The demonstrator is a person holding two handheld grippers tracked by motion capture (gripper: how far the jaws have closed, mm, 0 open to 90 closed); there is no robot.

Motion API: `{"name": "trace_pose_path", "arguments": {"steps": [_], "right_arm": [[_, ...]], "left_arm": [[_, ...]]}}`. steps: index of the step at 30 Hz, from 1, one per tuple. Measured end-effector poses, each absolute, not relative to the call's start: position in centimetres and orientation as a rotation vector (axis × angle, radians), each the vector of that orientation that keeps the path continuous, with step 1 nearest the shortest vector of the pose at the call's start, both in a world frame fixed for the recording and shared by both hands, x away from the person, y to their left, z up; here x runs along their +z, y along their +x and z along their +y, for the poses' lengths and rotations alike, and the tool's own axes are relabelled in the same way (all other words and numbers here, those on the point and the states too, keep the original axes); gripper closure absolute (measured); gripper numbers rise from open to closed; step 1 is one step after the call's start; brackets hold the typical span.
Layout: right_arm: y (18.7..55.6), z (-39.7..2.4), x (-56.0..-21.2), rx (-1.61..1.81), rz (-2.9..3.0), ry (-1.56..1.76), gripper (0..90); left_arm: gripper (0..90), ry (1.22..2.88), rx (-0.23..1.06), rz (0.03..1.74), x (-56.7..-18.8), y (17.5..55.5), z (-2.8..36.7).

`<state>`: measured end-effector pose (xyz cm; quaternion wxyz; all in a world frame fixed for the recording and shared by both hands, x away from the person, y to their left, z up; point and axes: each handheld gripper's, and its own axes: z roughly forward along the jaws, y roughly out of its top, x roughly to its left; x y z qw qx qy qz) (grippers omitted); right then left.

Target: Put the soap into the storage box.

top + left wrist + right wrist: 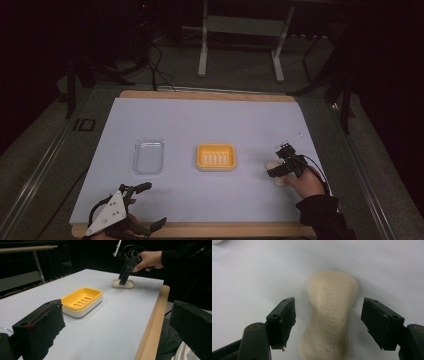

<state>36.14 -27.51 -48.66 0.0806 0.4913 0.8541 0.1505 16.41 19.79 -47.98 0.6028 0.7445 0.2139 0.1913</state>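
- A cream bar of soap (329, 315) is seen lying flat on the pale table cover (210, 120), at the right of centre in the high view and at the upper middle of the left gripper view.
- The right gripper (328, 326) is held over the soap, pointing down at it; in the right gripper view its two black jaws are seen either side of the bar's waist, a gap of table cover showing between each pad and the soap. The jaws are parted and nothing is clamped.
- Embossed lettering is seen on the soap's top face in the right gripper view; it cannot be read.
- In the left gripper view the right gripper is gripped by a hand (150, 260) in a dark sleeve, at the upper right of the frame, its tip down at the soap.
- A yellow soap dish (216, 157) with a slotted floor is seen at the middle of the high view, well apart from the soap and to its left.
- A clear plastic tray (149, 156) lies further left in the high view.
- The left gripper (147, 205) is seen at the lower left of the high view, near the table's wooden edge (200, 230); its jaws are spread wide and hold nothing.
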Motion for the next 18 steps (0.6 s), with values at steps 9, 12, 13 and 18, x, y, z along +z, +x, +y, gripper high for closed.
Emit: {"name": "trace_pose_path", "arguments": {"steps": [9,12,13,18], "right_arm": [[36.3,-27.8,-50.1,0.45,2.564,1.506,35.4],[36.2,-27.7,-50.2,0.441,2.551,1.496,37.8],[36.1,-27.7,-50.3,0.437,2.549,1.49,38.6],[35.7,-27.4,-50.3,0.418,2.547,1.431,44.2]], "left_arm": [[0.1,1.714,0.451,0.511,-47.9,16.4,19.9],[0.1,1.723,0.449,0.504,-48.0,16.4,19.8],[0.1,1.723,0.45,0.504,-48.0,16.4,19.8],[0.1,1.725,0.45,0.504,-48.0,16.4,19.8]]}}
